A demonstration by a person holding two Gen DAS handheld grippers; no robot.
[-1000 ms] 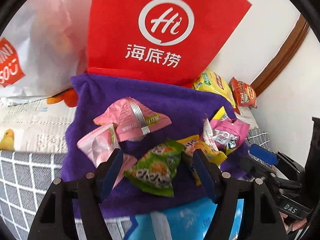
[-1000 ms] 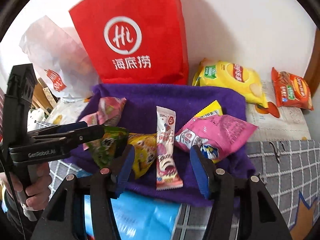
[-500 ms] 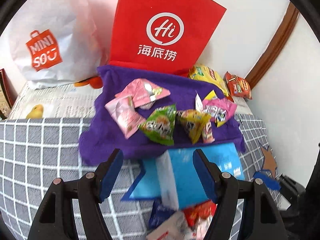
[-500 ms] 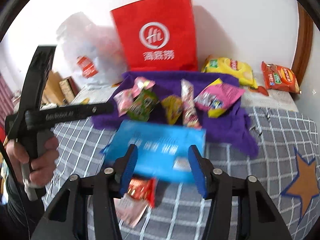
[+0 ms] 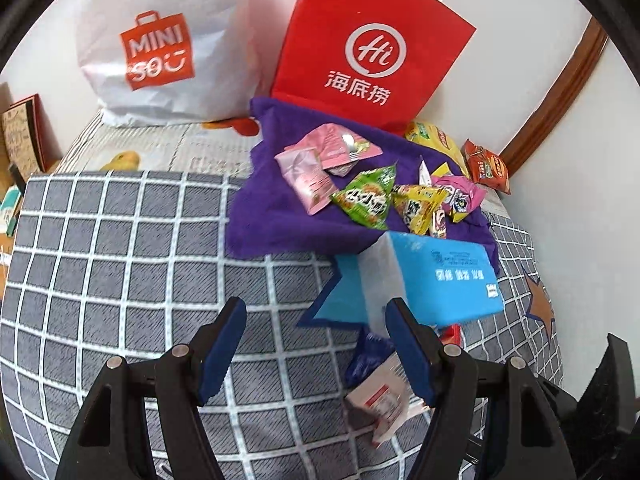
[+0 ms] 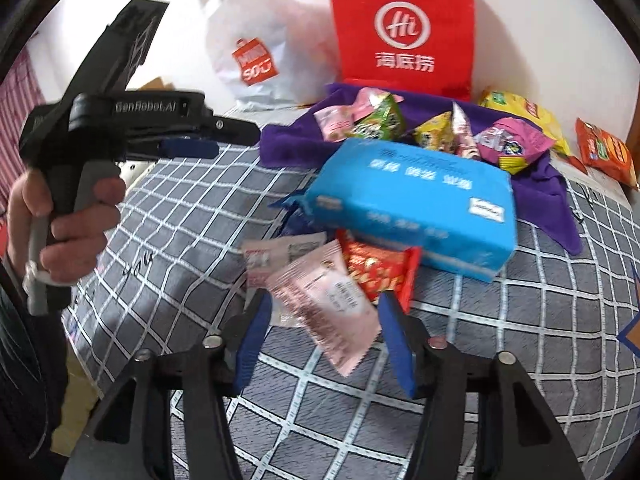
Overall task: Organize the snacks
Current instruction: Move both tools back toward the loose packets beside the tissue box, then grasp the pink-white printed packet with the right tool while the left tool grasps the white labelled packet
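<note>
Bare checked bedcover (image 5: 132,264) lies open under my left gripper (image 5: 316,344), free to cross. Ahead of my right gripper (image 6: 320,332), a pale pink packet (image 6: 324,300) and a red packet (image 6: 380,268) lie against the blue tissue pack (image 6: 416,200). That pack blocks the purple cloth (image 5: 264,216), and the red bag (image 5: 372,44) closes the back, probably against the wall.
</note>
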